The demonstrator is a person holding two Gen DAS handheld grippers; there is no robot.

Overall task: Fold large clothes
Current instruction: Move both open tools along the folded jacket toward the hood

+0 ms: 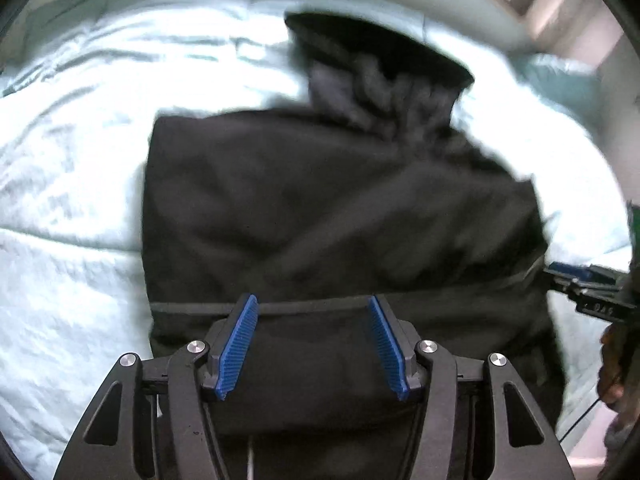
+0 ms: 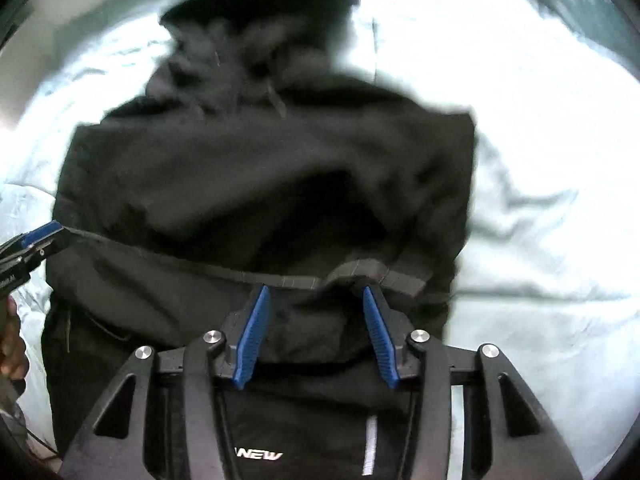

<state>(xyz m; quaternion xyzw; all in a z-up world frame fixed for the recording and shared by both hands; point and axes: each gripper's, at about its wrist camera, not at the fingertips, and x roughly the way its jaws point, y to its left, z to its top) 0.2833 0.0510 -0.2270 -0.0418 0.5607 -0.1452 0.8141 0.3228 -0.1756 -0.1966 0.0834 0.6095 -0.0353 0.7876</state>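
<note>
Tongs, left (image 1: 314, 346) and right (image 2: 312, 338): both part-open, empty, poised over hem band (image 1: 460, 286). Bed (image 1: 72, 160): pale sheet. Black hooded garment (image 1: 320, 200): flat, long axis running away toward hood (image 1: 380, 64); both tongs equally near.

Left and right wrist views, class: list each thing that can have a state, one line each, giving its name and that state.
black jacket: lying on the bed, sides folded in, hood end farthest from the grippers.
hem band: raised into a small hump by the right gripper's fingertips.
left gripper: open, nothing pinched.
right gripper: open, pads not pressing the cloth.
bedsheet: spread, wrinkled.
</note>
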